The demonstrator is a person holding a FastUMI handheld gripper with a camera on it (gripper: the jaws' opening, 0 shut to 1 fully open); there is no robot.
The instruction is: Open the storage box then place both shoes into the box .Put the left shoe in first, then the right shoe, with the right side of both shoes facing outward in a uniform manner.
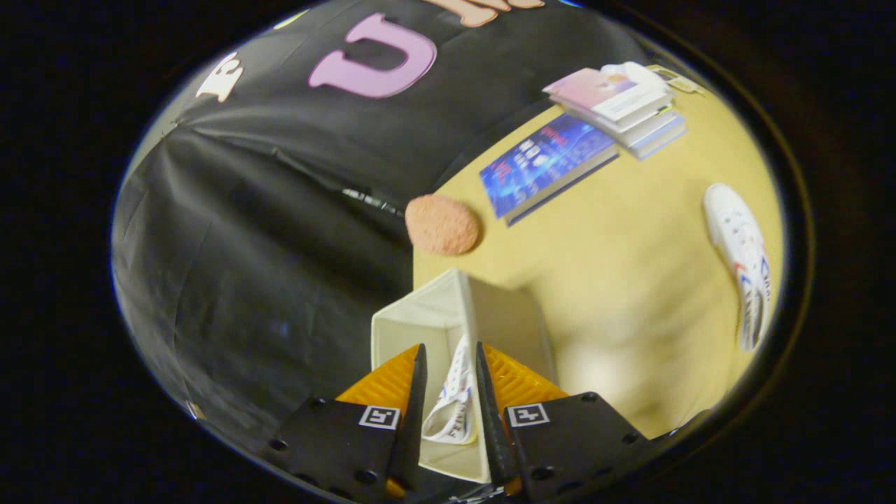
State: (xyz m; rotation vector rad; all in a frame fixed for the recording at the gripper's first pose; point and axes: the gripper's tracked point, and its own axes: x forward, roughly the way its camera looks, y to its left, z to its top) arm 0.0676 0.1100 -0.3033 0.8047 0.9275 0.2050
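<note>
while your gripper (451, 357) hangs over the storage box (420, 322), its fingers stand at a narrow gap with a white shoe (455, 399) between them; both fingers look pressed to the shoe's sides, so you're gripping it. the shoe sits over the box's open mouth, and how deep it reaches into the box i cannot tell. the box is a pale, open-topped one standing at the edge of the yellow table (630, 294), with its walls showing around and ahead of the fingertips. nothing else shows inside the box. the second white shoe (742, 259), with red and blue marks on its side, lies on the table well apart from the box, off to the right of the fingers. beyond the box, an orange fuzzy round thing (442, 224) rests near the table edge. farther beyond, a blue book (542, 164) lies flat, and just past it a stack of books (619, 105) sits touching or near it.
</note>
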